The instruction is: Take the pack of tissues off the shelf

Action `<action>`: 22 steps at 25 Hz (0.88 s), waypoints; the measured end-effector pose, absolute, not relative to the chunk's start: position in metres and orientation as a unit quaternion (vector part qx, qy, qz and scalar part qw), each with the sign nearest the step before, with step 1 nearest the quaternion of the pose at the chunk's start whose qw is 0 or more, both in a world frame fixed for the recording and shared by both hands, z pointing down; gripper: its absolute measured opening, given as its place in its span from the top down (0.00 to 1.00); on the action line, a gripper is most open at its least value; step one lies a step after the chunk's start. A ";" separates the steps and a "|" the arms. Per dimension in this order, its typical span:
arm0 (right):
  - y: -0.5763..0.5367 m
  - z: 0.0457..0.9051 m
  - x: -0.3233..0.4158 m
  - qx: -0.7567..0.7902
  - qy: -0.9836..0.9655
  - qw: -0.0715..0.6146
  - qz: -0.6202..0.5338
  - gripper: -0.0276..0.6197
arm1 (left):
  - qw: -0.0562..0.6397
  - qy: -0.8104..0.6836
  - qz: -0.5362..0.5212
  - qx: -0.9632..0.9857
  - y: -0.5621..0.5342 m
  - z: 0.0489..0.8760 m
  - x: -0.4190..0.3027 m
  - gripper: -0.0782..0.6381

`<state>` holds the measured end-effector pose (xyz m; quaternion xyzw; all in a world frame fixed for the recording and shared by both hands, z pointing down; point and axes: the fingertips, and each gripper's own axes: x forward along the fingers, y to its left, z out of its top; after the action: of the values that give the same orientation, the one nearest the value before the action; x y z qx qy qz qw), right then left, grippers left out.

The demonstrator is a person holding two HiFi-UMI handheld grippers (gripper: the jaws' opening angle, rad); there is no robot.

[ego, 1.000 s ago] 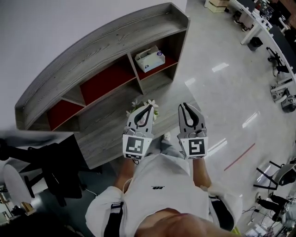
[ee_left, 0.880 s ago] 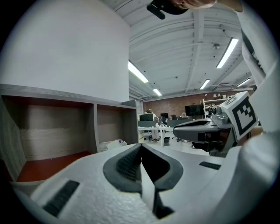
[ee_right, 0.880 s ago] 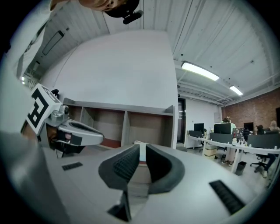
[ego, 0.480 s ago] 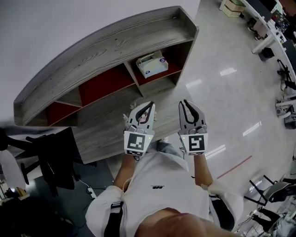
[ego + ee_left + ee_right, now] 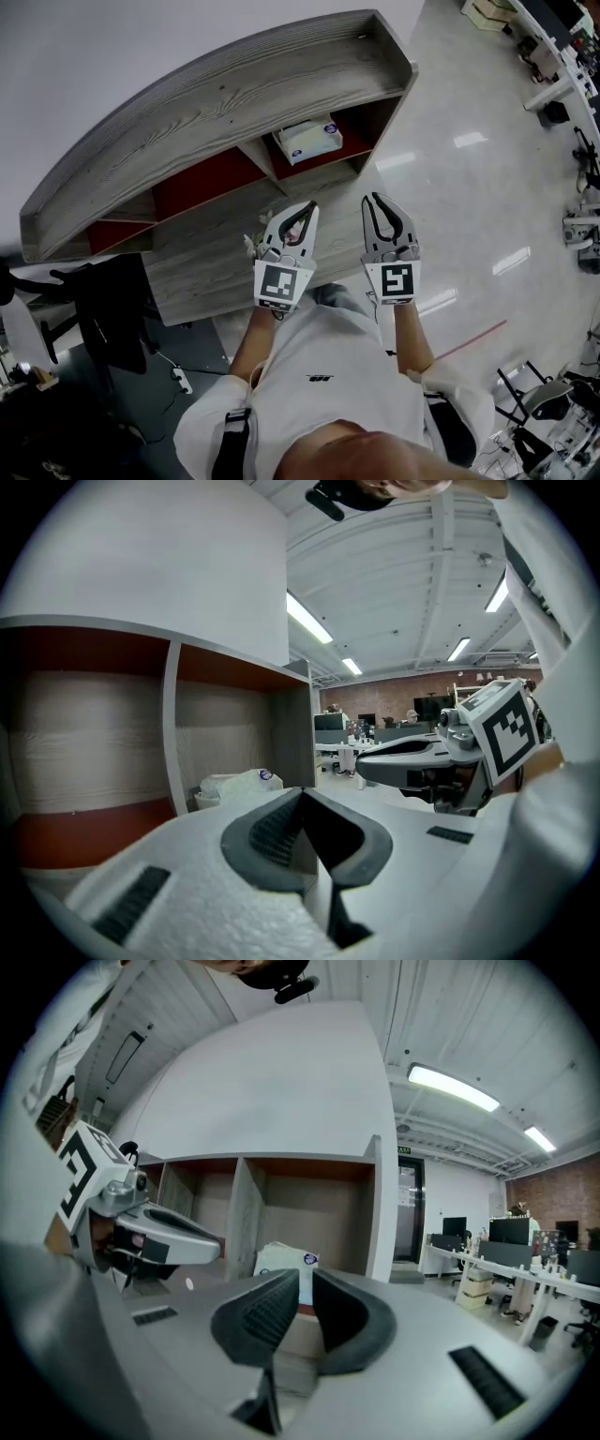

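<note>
The pack of tissues (image 5: pixel 308 141) is white with a small purple mark. It lies in the rightmost red-backed compartment of the grey wooden shelf (image 5: pixel 216 89). Both grippers are held side by side in front of my chest, short of the shelf and pointing at it. My left gripper (image 5: pixel 309 206) is shut with nothing in it, and so is my right gripper (image 5: pixel 374 198). In the left gripper view the pack (image 5: pixel 239 785) shows beyond the left gripper (image 5: pixel 300 794). In the right gripper view the pack (image 5: pixel 286 1258) sits straight behind the right gripper (image 5: pixel 305 1277).
A small bunch of white flowers (image 5: pixel 251 244) stands on the shelf's lower ledge, half hidden by my left gripper. A black chair (image 5: pixel 112 309) is at the left. A power strip (image 5: pixel 175 375) lies on the floor. Office desks (image 5: pixel 562 66) line the far right.
The shelf has drawn nearer and shifted right in the head view as the person stepped towards it. Both grippers have kept their pose and stayed shut.
</note>
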<state>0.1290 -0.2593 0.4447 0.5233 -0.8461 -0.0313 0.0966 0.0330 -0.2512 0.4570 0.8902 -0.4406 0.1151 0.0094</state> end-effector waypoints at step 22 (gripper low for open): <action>-0.332 0.488 0.117 0.499 -0.860 0.105 -0.013 0.88 | 0.024 -0.450 0.118 0.885 -0.307 0.486 0.040 0.85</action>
<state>0.1172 -0.3324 0.4884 0.4987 -0.8603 -0.0125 0.1053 0.0400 -0.3071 0.4859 0.8848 -0.4502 0.1175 0.0239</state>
